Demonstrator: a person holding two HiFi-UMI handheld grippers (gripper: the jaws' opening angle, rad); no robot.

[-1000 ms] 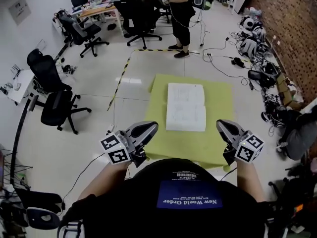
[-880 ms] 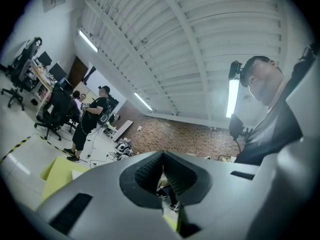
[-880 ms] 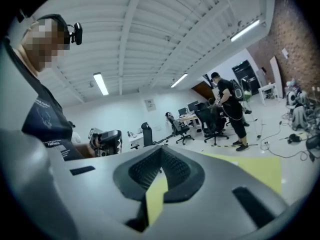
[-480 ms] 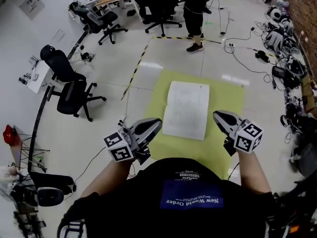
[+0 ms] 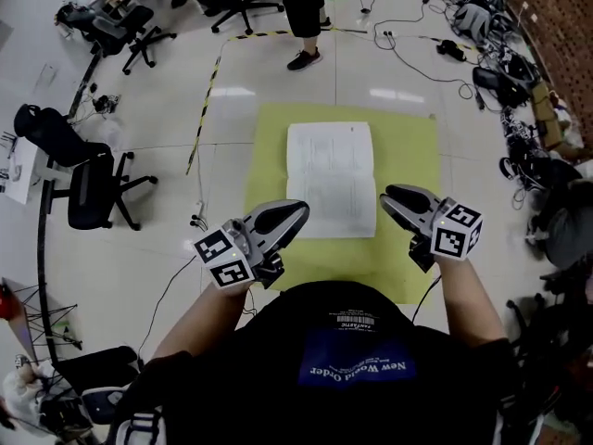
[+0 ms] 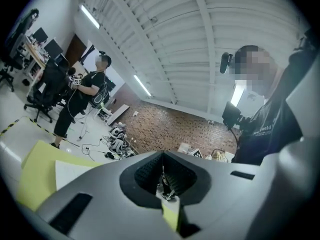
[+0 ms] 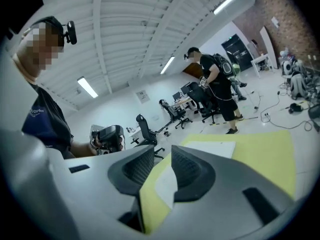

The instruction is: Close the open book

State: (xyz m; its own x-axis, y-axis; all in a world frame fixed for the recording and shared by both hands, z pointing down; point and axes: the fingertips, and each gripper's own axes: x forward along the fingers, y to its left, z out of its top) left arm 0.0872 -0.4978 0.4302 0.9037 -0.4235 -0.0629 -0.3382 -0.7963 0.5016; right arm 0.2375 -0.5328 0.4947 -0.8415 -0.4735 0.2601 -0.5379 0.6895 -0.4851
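An open book (image 5: 330,179) with white printed pages lies flat on a yellow-green mat (image 5: 408,146) on the floor. My left gripper (image 5: 298,211) hovers over the mat at the book's near left corner, its jaws together with nothing held. My right gripper (image 5: 387,195) hovers just off the book's near right edge; its jaws are opening, with nothing between them. In the left gripper view the gripper (image 6: 161,156) points along the mat (image 6: 35,169) past the book (image 6: 75,166). In the right gripper view the book (image 7: 210,149) lies beyond the parted gripper (image 7: 162,154).
Black office chairs (image 5: 88,188) stand to the left on the white floor. A person (image 5: 301,7) stands beyond the mat's far edge. Cables and gear (image 5: 519,109) lie along the brick wall at the right. A striped tape line (image 5: 208,91) runs past the mat's left side.
Both grippers have come forward and down toward the book's near corners. The right gripper's jaws have parted from shut. The left jaws stay together.
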